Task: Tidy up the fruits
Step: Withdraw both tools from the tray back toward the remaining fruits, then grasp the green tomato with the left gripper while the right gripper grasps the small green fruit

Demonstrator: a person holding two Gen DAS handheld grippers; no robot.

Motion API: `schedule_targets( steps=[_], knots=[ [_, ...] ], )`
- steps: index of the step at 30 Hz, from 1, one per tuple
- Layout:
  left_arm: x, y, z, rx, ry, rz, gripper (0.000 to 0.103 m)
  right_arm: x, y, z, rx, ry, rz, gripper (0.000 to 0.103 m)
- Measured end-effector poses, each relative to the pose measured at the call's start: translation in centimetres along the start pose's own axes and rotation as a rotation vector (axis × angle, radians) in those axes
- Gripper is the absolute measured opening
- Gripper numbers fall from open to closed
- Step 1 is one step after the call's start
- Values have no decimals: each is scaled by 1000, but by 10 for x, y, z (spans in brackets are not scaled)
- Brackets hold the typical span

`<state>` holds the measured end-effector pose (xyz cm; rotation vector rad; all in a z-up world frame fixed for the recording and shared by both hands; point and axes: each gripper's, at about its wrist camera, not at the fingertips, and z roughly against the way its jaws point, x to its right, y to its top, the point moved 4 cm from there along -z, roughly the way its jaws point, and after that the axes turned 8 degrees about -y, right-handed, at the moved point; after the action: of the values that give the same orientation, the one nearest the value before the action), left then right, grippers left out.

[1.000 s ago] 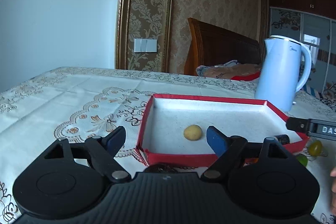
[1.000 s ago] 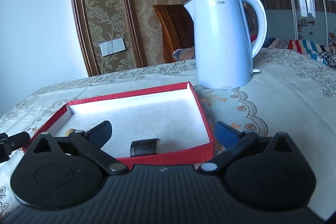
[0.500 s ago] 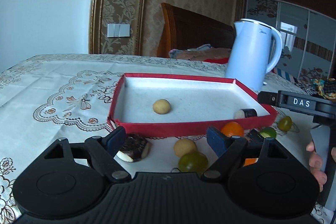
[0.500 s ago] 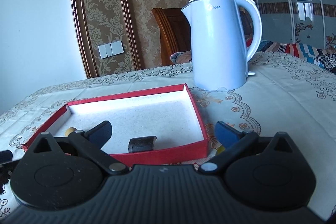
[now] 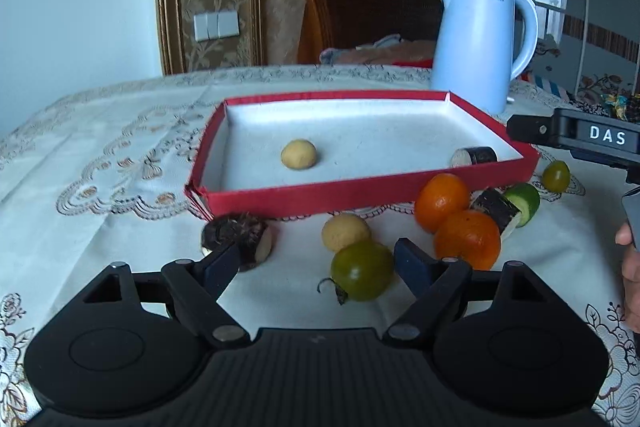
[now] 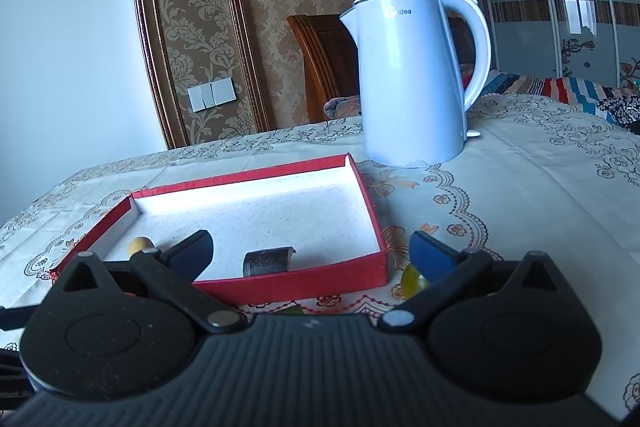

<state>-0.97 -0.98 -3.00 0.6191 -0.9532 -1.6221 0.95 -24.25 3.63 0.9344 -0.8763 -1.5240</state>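
Loose fruit crowds the tablecloth along the near wall of the red tray (image 5: pixel 360 193), where a green tomato (image 5: pixel 362 271) sits just beside the left gripper (image 5: pixel 320 265), whose jaws stand wide and empty. The round tomato could roll off toward the table's near edge if a pad nudges it off-centre. The left gripper tilts down toward it; the right gripper (image 6: pixel 310 251), also spread and empty, hovers over the tray's near right corner.

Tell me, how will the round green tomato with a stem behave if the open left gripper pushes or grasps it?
The round green tomato probably rolls on the tablecloth when nudged. Its glossy skin may slip between the pads, and hard squeezing could bruise it.
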Motion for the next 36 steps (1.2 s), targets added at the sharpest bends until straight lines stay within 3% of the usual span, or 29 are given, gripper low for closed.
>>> schedule_targets(
  steps=[5, 12, 15, 22, 23, 25, 30, 36],
  knots=[
    [6, -3, -3, -26, 17, -7, 85, 16, -2, 10, 5, -12, -51, 103],
    [10, -4, -7, -43, -18, 28, 84, 51, -11, 16, -20, -35, -139, 103],
    [8, -4, -9, -54, -32, 42, 77, 61, -12, 11, -46, -46, -196, 103],
    [10, -2, -12, -51, -35, 43, 76, 56, -14, 9, -54, -57, -162, 103],
    [10, -2, -12, -50, -38, 45, 74, 57, -14, 9, -52, -57, -165, 103],
    [8, -2, -11, -43, -50, 54, 59, 59, -15, 10, -53, -58, -179, 103],
    [5, -2, -9, -32, -67, 69, 41, 63, -16, 12, -59, -47, -196, 103],
    [3, -2, -8, -23, -79, 85, 39, 55, -18, 24, -86, -22, -57, 103]
  ],
)
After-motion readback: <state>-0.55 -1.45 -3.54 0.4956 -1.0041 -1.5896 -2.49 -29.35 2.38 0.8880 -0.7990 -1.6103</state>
